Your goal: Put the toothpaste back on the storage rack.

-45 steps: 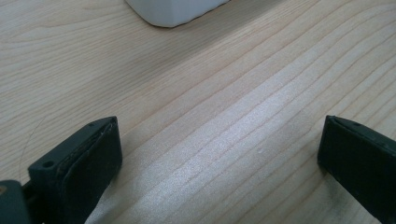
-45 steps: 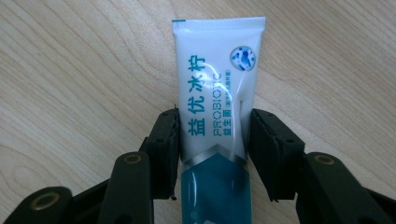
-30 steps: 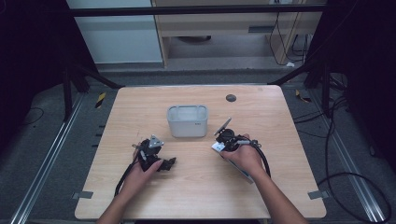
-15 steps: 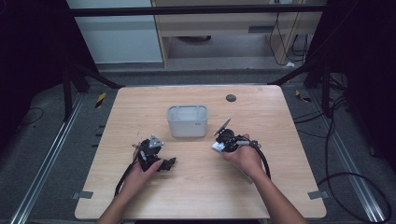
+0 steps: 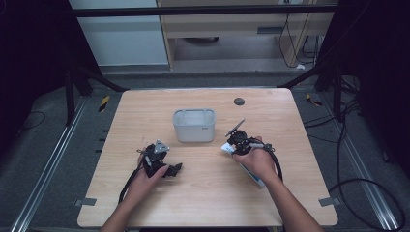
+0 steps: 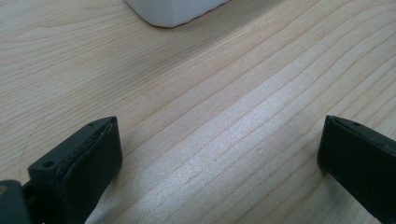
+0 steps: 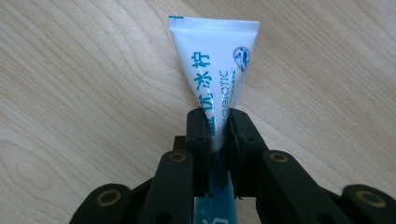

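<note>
A white and blue tube (image 7: 217, 65) with teal printing lies flat on the wooden table (image 5: 203, 193), its crimped end pointing away from me in the right gripper view. My right gripper (image 7: 217, 119) is shut on the tube's middle; its jaws have just been closing with the tube between them. From above, the right gripper (image 5: 231, 144) sits right of the centre, and the tube (image 5: 255, 179) runs back under the hand. My left gripper (image 5: 171, 170) rests low over the table at front left. It (image 6: 219, 149) is wide open with bare wood between its jaws.
A grey-white rectangular bin (image 5: 194, 124) stands in the middle of the table, and its lower edge (image 6: 173, 9) shows beyond the left gripper. A small dark round spot (image 5: 239, 101) marks the far side. Cables trail from both grippers toward the front edge.
</note>
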A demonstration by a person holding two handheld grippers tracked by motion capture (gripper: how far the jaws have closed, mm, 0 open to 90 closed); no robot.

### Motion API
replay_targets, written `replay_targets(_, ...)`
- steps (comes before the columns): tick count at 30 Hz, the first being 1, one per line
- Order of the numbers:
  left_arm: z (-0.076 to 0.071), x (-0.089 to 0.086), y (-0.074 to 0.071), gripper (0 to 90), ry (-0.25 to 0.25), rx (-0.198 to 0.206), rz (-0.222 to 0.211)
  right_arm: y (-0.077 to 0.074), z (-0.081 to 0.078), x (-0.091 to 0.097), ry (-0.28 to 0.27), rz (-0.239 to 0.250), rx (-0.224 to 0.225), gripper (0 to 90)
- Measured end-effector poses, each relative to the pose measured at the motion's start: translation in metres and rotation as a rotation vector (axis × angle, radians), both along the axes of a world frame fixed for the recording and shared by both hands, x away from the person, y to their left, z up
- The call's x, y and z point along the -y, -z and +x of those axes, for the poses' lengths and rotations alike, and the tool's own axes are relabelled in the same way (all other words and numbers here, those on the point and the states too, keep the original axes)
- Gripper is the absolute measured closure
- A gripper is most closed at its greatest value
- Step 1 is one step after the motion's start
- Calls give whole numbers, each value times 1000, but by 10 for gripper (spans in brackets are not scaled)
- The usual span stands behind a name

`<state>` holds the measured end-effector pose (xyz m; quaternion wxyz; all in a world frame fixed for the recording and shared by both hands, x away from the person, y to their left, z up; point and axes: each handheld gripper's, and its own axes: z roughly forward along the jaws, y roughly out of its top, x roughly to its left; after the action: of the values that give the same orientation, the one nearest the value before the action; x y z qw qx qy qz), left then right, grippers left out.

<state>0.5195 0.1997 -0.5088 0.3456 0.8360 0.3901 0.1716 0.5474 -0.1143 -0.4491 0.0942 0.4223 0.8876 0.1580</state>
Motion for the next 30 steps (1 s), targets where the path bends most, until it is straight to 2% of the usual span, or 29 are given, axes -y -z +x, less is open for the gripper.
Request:
replay_targets(15,0,0,0,0,0,0,0,-40,5,18,37,37,83,802)
replay_targets(25,0,0,0,0,1,0,2,-70,4,32,62,98,175,802)
replay_targets(30,0,0,0,0,1,-1,2,-84,4,37,77,138,237,801)
